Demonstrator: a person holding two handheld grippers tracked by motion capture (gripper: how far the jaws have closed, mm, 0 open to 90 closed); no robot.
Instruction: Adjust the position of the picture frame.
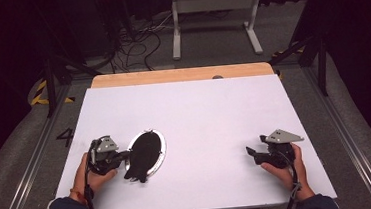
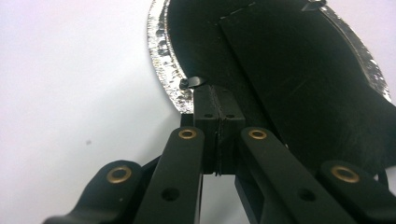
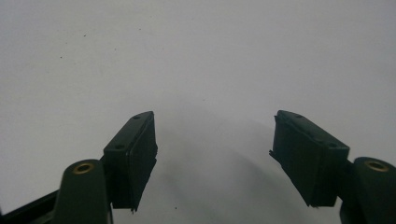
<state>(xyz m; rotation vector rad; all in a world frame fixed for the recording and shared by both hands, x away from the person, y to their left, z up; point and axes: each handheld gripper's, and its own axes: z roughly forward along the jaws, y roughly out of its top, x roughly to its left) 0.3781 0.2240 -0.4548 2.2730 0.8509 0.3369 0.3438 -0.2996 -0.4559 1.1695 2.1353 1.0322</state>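
An oval silver-rimmed plate lies on the white table, left of centre. A flat black sheet covers its inside and hangs over the near rim. My left gripper is shut, its tips at the plate's left edge against the sheet. In the left gripper view the two pads meet at the foil rim of the plate, with the black sheet behind; whether they pinch its edge I cannot tell. My right gripper rests at the table's right, open over bare surface.
A wooden strip runs along the table's far edge. Beyond it stand a white frame and loose cables on the floor. The person's hands hold both grippers near the front edge.
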